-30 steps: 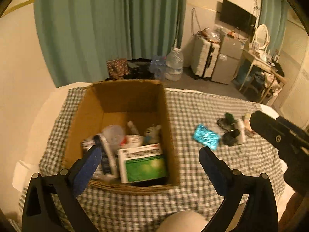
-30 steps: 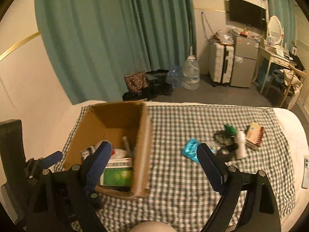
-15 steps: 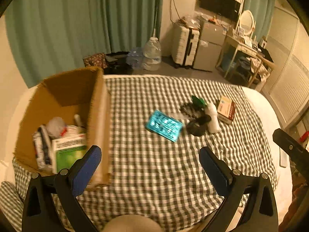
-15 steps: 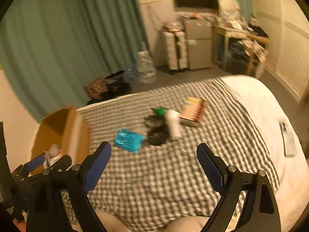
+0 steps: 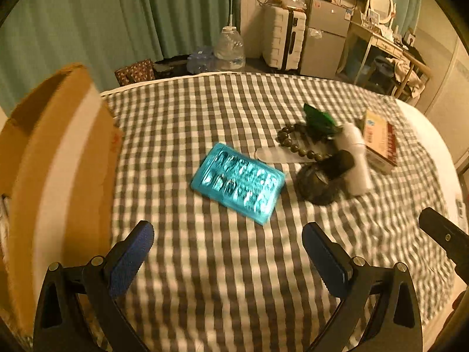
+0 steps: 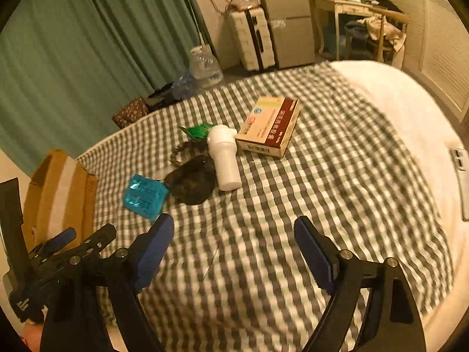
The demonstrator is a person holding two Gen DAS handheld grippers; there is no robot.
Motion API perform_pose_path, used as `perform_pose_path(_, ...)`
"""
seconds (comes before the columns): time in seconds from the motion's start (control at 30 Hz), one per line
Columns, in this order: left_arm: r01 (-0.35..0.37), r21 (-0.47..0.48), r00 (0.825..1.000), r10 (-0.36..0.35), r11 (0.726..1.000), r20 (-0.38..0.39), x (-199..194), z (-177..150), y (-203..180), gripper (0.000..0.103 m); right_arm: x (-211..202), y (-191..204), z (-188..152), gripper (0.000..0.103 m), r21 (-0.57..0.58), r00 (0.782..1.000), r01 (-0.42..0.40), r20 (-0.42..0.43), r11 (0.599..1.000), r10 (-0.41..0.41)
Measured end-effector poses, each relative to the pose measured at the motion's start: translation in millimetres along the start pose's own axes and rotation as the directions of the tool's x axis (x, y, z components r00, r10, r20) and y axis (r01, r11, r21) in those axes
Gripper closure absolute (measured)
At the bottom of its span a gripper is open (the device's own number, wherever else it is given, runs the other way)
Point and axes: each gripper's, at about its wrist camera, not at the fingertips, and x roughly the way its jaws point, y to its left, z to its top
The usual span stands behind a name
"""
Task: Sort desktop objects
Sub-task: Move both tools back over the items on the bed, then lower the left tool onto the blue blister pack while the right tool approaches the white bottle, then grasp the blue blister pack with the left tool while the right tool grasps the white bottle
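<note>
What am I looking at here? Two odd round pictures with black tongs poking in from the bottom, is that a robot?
No robot: a person holds a two-finger gripper in each hand, each carrying a wide-angle camera looking along its fingers. One picture is from the left gripper, the other from the right gripper. Both hold nothing; the right one's jaws are closing on air. On the checked cloth lie a teal blister pack, a bead bracelet, a green packet, a dark pouch, a white bottle and a medicine box. The cardboard box at the left collects sorted things.
</note>
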Motion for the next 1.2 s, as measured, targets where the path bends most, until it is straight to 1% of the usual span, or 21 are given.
perform_pose_path(0.17,-0.017,0.043,1.0,0.018,0.999,-0.016,38,11,-5,0.0,50,-2,15,0.024,-0.021,0.999,0.014,-0.036,1.0,-0.014)
perform_pose_path(0.23,-0.037,0.071,0.999,0.038,0.997,-0.017,51,14,-6,0.0,64,-2,20,0.026,-0.03,0.999,0.014,-0.045,0.999,-0.016)
perform_pose_path(0.3,-0.04,0.085,0.999,0.042,0.996,-0.02,60,14,-5,0.0,76,-1,25,0.028,-0.03,0.998,0.012,-0.058,0.999,-0.013)
perform_pose_path(0.43,-0.023,0.098,1.0,0.025,0.995,-0.02,74,16,-4,0.0,98,3,33,0.028,-0.063,0.997,0.042,-0.059,0.997,-0.046)
perform_pose_path(0.53,-0.03,0.118,1.0,0.03,0.993,0.003,82,20,-5,0.0,109,6,37,0.028,-0.055,0.998,0.024,-0.061,0.998,-0.027)
perform_pose_path(0.6,-0.011,0.118,1.0,0.009,0.993,0.017,85,23,-6,0.0,116,8,39,0.028,-0.07,0.997,0.027,-0.067,0.997,-0.032)
perform_pose_path(0.67,0.006,0.127,1.0,-0.008,0.992,0.016,89,26,-9,0.0,126,11,40,0.028,-0.09,0.995,0.047,-0.088,0.995,-0.055)
perform_pose_path(0.7,0.002,0.136,1.0,-0.005,0.991,0.02,91,27,-10,0.0,130,11,40,0.028,-0.091,0.994,0.054,-0.094,0.994,-0.063)
perform_pose_path(0.77,0.008,0.143,0.999,-0.016,0.99,0.051,92,27,-10,0.0,133,13,40,0.028,-0.088,0.994,0.066,-0.085,0.994,-0.073)
perform_pose_path(0.83,0.021,0.14,0.998,-0.029,0.99,0.049,92,28,-7,0.0,136,16,41,0.029,-0.104,0.992,0.088,-0.086,0.991,-0.097)
perform_pose_path(0.87,0.028,0.137,0.998,-0.035,0.99,0.048,92,29,-6,0.0,138,19,40,0.035,-0.122,0.989,0.104,-0.088,0.987,-0.115)
perform_pose_path(0.9,0.039,0.132,0.998,-0.045,0.99,0.042,92,30,-3,0.002,136,23,39,0.048,-0.148,0.988,0.12,-0.08,0.982,-0.133)
perform_pose_path(0.93,0.052,0.125,0.998,-0.056,0.991,0.036,91,30,1,0.006,135,25,38,0.057,-0.156,0.988,0.121,-0.079,0.98,-0.134)
perform_pose_path(0.97,0.059,0.117,0.997,-0.064,0.991,0.039,88,31,6,0.01,134,25,37,0.062,-0.159,0.988,0.114,-0.085,0.981,-0.129)
perform_pose_path(1.0,0.061,0.102,0.997,-0.066,0.993,0.044,84,32,12,0.019,131,25,36,0.065,-0.156,0.989,0.107,-0.089,0.982,-0.122)
perform_pose_path(1.03,0.076,0.091,0.996,-0.08,0.993,0.037,83,33,15,0.025,128,25,33,0.066,-0.15,0.989,0.097,-0.098,0.984,-0.112)
perform_pose_path(1.13,0.113,0.067,0.994,-0.113,0.991,-0.011,82,34,26,0.032,120,24,27,0.068,-0.133,0.988,0.08,-0.119,0.988,-0.096)
perform_pose_path(1.2,0.138,0.07,0.989,-0.134,0.988,-0.053,81,32,28,0.03,111,21,23,0.069,-0.109,0.989,0.062,-0.127,0.992,-0.076)
